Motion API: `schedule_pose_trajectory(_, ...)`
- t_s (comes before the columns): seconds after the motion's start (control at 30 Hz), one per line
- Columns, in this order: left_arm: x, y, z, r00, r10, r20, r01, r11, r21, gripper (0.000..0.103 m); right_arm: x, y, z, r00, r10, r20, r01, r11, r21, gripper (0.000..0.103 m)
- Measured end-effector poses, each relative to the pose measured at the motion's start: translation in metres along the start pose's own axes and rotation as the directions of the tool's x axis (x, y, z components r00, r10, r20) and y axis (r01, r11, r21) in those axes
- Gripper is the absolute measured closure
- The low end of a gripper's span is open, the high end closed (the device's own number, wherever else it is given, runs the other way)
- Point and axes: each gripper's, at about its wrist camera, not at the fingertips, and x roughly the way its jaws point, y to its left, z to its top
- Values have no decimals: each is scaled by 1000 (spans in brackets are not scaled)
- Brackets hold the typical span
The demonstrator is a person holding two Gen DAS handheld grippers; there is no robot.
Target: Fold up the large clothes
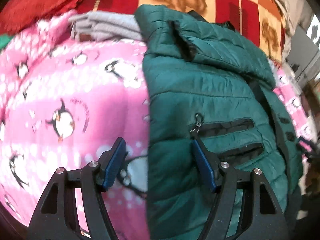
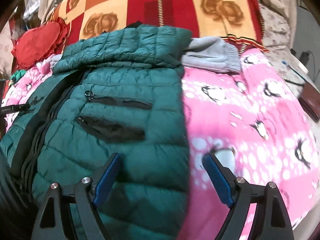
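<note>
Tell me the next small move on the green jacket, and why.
Probably lower both grippers onto the green jacket side edges. The left gripper straddles one long edge, the right gripper the other; both are open and hold nothing, above the pink blanket.

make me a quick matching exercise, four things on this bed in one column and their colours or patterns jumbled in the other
Column one:
1. puffer jacket
2. fleece blanket
3. folded sweatshirt
4. heart-shaped cushion

Column two:
A. pink with penguins
B. red with a frilled edge
C. dark green with black zips
D. grey

Pairs: 1-C, 2-A, 3-D, 4-B
</note>
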Motion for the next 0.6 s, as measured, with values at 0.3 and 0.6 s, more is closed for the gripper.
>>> schedule_pose_trajectory(0.3, -10, 8, -28, 997, -72, 37, 72, 997, 8, 32, 10, -27, -44, 992, 97, 76, -112, 970, 218, 6)
schedule_pose_trajectory(0.6, -14, 11, -32, 992, -113, 61, 114, 993, -10, 32, 13, -19, -44, 994, 67, 90, -85, 974, 212, 0)
